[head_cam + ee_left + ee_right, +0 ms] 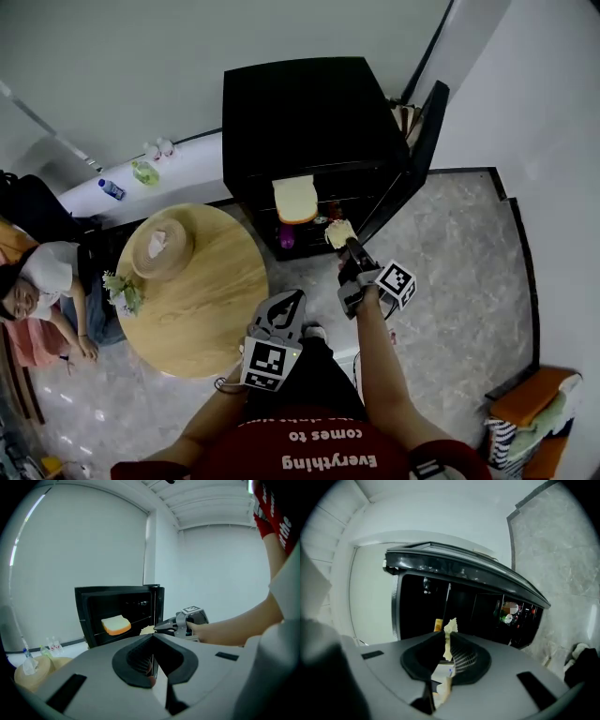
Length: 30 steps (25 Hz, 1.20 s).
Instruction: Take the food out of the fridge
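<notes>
The right tool [344,244] is clamped on a thin, pale food piece [337,232] at the mouth of the fridge [309,112]. The round desk [211,309] lies to its left and nearer. The left tool [286,302] is closed and empty. A bread slice [295,199] lies on the shelf.

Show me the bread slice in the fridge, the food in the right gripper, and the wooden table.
bread slice [295,199], head view, middle of its face.
pale food piece [450,627], right gripper view, tip above the jaws.
wooden table [211,300], head view, bare top.
</notes>
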Available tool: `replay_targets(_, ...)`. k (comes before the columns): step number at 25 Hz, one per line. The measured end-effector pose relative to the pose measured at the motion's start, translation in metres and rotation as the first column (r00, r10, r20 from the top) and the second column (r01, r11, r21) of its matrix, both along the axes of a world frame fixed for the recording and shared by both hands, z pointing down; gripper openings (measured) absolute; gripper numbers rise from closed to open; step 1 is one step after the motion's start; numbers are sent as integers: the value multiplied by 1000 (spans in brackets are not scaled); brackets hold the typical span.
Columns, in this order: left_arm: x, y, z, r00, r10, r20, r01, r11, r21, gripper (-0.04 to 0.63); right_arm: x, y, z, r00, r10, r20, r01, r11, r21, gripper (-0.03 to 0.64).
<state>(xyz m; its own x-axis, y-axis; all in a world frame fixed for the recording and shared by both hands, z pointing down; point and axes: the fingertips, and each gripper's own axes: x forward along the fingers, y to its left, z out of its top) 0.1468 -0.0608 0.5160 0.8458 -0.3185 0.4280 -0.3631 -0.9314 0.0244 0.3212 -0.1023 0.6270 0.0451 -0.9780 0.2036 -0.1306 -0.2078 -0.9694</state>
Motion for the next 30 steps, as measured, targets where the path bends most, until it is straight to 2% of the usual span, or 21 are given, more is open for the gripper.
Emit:
replay_targets(4,-4,-6,-24,999,-18,-30,18,999,28,8,-18,21,-49,999,-22,39,17,993,117,39)
replay_targets(9,-20,-27,-50,991,-85,-100,94,992,90,7,-47,37,-96,991,-96,89,70,964,258,39)
replay_targets(12,-37,-43,-62,982,-144,-123,158,980,119,7,-66,33,-110,984,-162,76,133,946,294,39)
replay_targets(16,-66,-56,-75,958,-228,-172,248,963,107,8,-98,14,-121,962,-267,59,232,912,337,40)
replay_targets(19,-95,-65,-77,935,-308,-177,330,937,111,6,-132,-3,-124,928,-365,74,318,880,353,39)
replay_targets(26,-171,-72,-82,868,-462,-183,487,864,127,7,-225,-37,-97,811,-579,81,533,788,308,39)
replay_targets(30,-222,-66,-84,812,-550,-197,577,808,120,8,-270,-53,-63,760,-639,113,600,758,256,39)
